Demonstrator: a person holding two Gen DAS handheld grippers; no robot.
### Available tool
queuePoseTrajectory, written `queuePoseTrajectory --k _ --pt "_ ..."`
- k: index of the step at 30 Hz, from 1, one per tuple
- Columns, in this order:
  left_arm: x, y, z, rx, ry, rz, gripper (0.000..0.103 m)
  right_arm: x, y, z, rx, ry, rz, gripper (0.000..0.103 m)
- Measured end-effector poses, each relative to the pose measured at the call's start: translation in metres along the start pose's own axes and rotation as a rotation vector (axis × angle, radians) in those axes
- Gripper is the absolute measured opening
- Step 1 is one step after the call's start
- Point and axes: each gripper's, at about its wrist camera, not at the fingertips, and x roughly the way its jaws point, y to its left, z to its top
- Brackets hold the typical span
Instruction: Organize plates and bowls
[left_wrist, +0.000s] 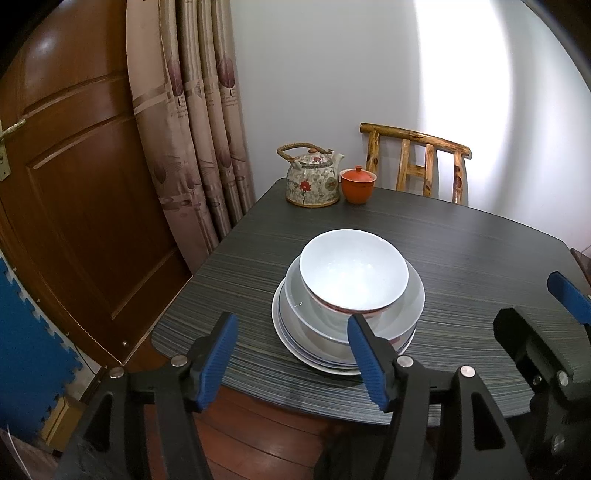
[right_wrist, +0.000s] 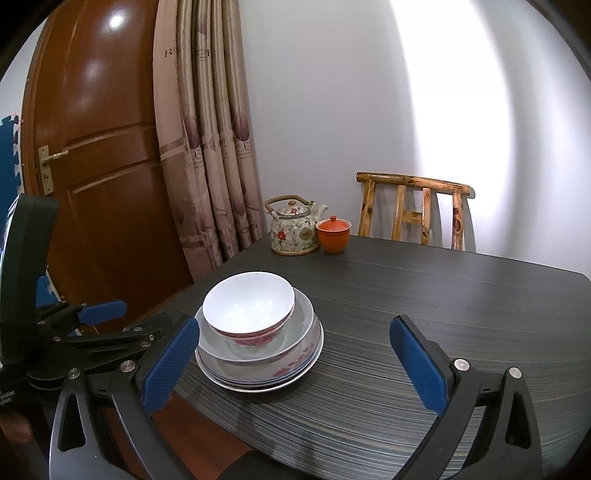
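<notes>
White porcelain bowls (left_wrist: 354, 269) sit nested on stacked white plates (left_wrist: 291, 332) near the dark striped table's (left_wrist: 480, 251) six-o'clock edge. Left gripper (left_wrist: 291, 354) hovers before them at six o'clock, jaws spread, nothing between. Right gripper (right_wrist: 295, 365), jaws spread and empty, has the stack at eleven o'clock; bare tabletop lies toward three o'clock.

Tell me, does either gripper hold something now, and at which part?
Nothing is held. The left gripper and right gripper are both open, short of the bowl.
</notes>
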Motion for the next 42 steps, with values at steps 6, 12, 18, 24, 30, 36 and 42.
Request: queuePoseTrajectory --k 6,12,18,24,30,36,42 --pt "0.0003 -0.0016 -0.0011 0.01 -0.003 0.001 0.064 0.0021 -0.0038 0.0022 -0.005 0.007 -0.003 0.102" --pt "0.0015 -0.002 -0.0011 0.01 0.001 -0.002 0.064 0.0014 -0.0054 0.003 -0.002 0.001 0.0 0.102" --pt "0.003 -0.0029 -0.0011 0.018 0.006 0.002 0.064 0.0036 -0.0053 0.0023 -0.003 0.008 0.003 0.102" --pt "0.0041 -0.0027 -0.0016 0.017 0.012 -0.003 0.064 0.004 -0.0051 0.0014 -0.003 0.008 0.003 0.102" --pt "0.0041 -0.0046 -0.0025 0.022 0.015 0.002 0.064 0.0054 -0.0045 -0.001 -0.001 0.011 0.002 0.102" --pt "0.0048 -0.0056 -0.0033 0.022 0.024 0.001 0.064 0.0056 -0.0043 -0.0005 -0.002 0.015 0.004 0.102" --pt "0.0049 -0.0062 -0.0044 0.022 0.027 0.001 0.064 0.0064 -0.0028 -0.005 0.0 0.022 0.003 0.102"
